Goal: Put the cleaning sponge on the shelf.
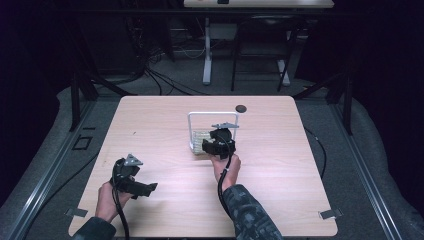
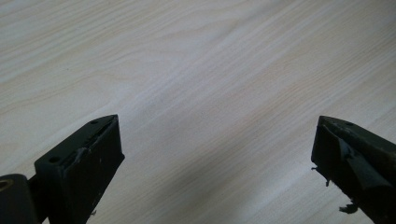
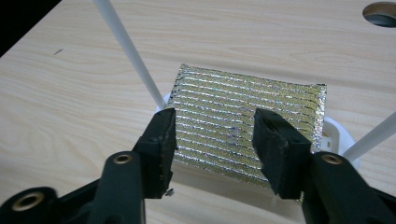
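My right gripper (image 3: 212, 140) hangs over a glittery, ribbed scouring pad (image 3: 247, 116) that lies on the white base of a small wire-frame stand (image 1: 212, 116), near the middle of the tabletop (image 1: 150, 130) and a little toward its far edge. The jaws are about half parted, one on either side of the pad's near part, and I see no pad pressing on it, so I count it as let go, not held. The pad looks light and soft, a metallic mesh over something spongy, so I judge it will squash and flex instead of slipping, and it should not break; its thin rim would fold, so the better hold is across the body, flat faces between the pads, a little in from the near edge. The stand's white rods (image 3: 128, 51) rise just beside the pad on both sides, and they are what I could knock when moving; the open way out looks to be up and back toward my edge of the table. A round hole (image 1: 241, 108) sits beyond the stand by the far edge. My left gripper (image 2: 212, 154) rests near the near-left corner, jaws spread wide with nothing between them, above bare wood with plenty of room around.
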{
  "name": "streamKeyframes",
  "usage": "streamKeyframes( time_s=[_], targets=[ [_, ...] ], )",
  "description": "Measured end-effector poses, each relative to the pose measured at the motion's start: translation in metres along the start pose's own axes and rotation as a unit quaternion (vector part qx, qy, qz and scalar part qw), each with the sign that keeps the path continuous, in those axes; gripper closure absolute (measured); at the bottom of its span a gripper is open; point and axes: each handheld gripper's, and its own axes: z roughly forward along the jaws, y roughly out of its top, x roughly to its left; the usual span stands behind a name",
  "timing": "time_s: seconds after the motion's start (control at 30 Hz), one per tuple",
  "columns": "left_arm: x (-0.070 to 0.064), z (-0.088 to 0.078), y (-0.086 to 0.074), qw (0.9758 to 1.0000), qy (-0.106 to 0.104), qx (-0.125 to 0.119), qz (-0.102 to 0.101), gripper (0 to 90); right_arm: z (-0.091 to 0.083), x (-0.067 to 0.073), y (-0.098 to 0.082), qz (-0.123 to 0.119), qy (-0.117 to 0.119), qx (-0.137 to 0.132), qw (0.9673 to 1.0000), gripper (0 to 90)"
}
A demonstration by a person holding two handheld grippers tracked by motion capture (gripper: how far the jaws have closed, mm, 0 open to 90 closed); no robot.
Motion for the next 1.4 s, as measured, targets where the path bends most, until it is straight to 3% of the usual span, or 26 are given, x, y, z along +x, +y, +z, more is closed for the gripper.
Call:
streamKeyframes(
  time_s=[0.27, 0.47, 0.97, 1.4],
  targets=[
    [0.0, 0.0, 0.0, 1.0, -0.002, 0.0, -0.001, 2.0, -0.026, -0.005, 0.0, -0.029, 0.022, -0.003, 0.9994, 39.1],
    [-0.001, 0.001, 0.0, 1.0, 0.0, -0.001, 0.0, 1.9, -0.05, -0.018, -0.004, -0.04, 0.034, -0.005, 0.9986, 34.2],
    [-0.001, 0.002, 0.001, 1.0, -0.002, 0.002, 0.001, 2.0, -0.094, -0.044, -0.019, -0.073, 0.035, 0.011, 0.9967, 21.5],
    [-0.001, 0.004, 0.001, 1.0, -0.003, 0.005, 0.003, 2.0, -0.13, -0.072, -0.039, -0.091, 0.027, 0.03, 0.995, 15.9]
  ],
)
